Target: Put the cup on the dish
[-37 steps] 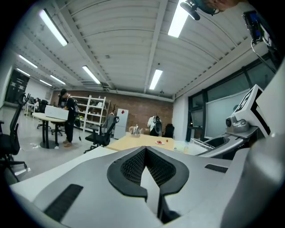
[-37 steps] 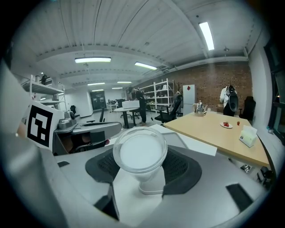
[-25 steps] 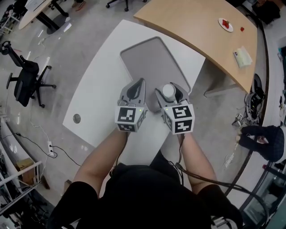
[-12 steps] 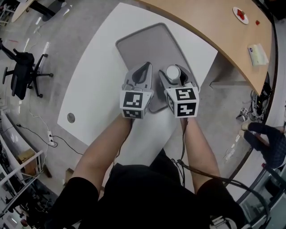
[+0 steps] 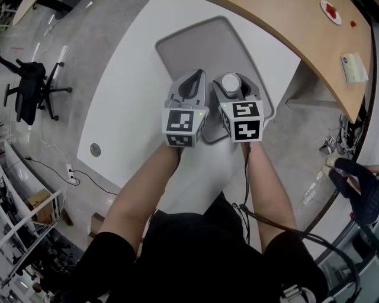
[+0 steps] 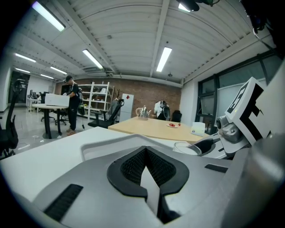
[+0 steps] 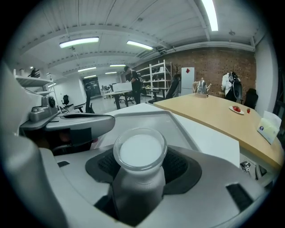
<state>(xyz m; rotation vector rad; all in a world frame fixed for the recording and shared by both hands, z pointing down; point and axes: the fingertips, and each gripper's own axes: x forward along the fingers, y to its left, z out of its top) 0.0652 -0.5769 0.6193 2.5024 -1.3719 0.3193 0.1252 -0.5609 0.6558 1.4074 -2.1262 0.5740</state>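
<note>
A small translucent cup (image 5: pixel 230 83) with a white inside stands upright between the jaws of my right gripper (image 5: pixel 233 89), which is shut on it. The right gripper view looks down on the cup's round rim (image 7: pixel 140 152). Both grippers hover side by side over the near end of a grey rectangular dish, a tray (image 5: pixel 201 44), on the white table (image 5: pixel 127 100). My left gripper (image 5: pixel 197 76) is shut with nothing in it, its pads (image 6: pixel 133 165) meeting at the tip. The cup (image 6: pixel 187 148) also shows at the right of the left gripper view.
Beyond the white table runs a curved wooden table (image 5: pixel 296 35) with a small plate of red bits (image 5: pixel 330 10) and a white packet (image 5: pixel 354 66). A black office chair (image 5: pixel 29 89) stands on the floor at the left. A person (image 6: pixel 71 102) stands far off by shelves.
The head camera has shifted, so the table sits higher in view. Both grippers stay side by side over the tray's near end, and the right one still holds the cup.
</note>
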